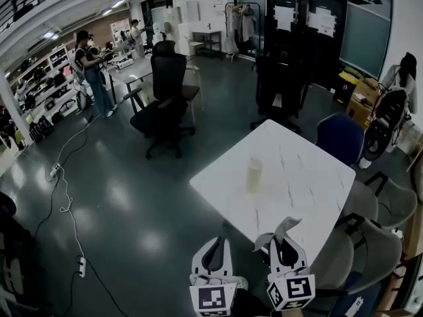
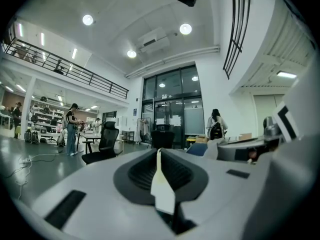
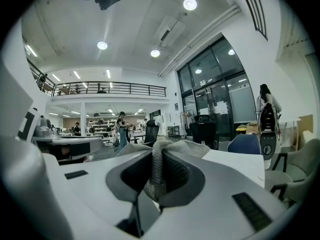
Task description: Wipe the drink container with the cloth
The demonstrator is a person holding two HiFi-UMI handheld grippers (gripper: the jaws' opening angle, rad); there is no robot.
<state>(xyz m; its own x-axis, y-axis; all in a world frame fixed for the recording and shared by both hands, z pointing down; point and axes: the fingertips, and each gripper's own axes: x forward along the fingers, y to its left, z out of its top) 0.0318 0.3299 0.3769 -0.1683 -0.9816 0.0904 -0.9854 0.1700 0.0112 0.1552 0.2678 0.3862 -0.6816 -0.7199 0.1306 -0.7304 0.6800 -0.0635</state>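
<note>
A pale yellow drink container (image 1: 254, 175) stands upright on the white marble-look table (image 1: 310, 177), a little left of its middle. In the head view both grippers are low at the bottom edge, short of the table's near corner. My right gripper (image 1: 285, 243) is shut on a grey cloth (image 1: 282, 229), which bunches out past its fingertips; in the right gripper view the cloth (image 3: 165, 149) is pinched between the jaws of that gripper (image 3: 159, 159). My left gripper (image 1: 213, 255) is shut with nothing in it; its jaws (image 2: 159, 156) meet flat together.
A black office chair (image 1: 165, 91) stands on the dark floor beyond the table's left side. A blue chair (image 1: 340, 137) and grey chairs (image 1: 390, 203) line the table's right. Cables and power strips (image 1: 63, 190) trail across the floor at left. People (image 1: 89, 65) stand far back.
</note>
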